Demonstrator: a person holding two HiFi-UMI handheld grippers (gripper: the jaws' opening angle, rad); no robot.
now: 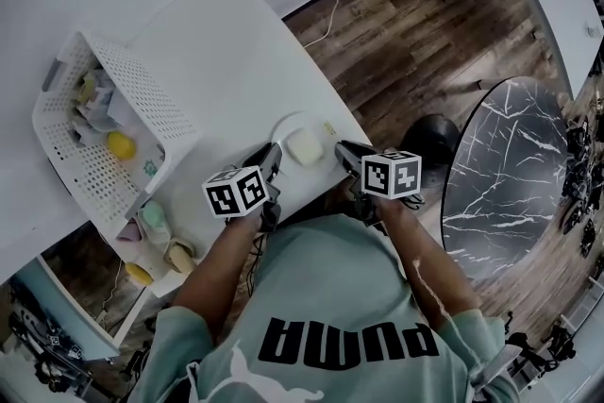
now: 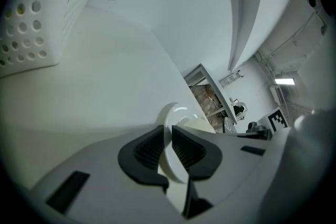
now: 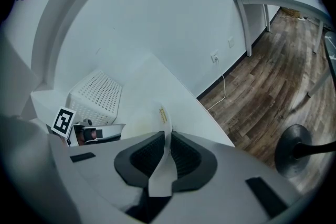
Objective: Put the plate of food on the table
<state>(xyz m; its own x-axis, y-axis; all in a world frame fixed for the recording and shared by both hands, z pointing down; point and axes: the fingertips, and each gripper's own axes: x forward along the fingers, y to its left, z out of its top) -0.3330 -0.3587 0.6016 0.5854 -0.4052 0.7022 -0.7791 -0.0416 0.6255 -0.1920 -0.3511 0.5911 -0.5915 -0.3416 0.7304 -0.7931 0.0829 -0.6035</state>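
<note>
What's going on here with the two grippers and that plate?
A person holds a gripper in each hand. The left gripper and right gripper each clamp an opposite rim of a white plate carrying a pale block of food, at the near edge of the white table. Whether the plate already rests there is unclear. A white perforated basket sits to the left.

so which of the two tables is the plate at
The white rectangular table with the perforated basket on it: the plate is at its near edge. The round black marbled table stands apart, to the right.
</note>
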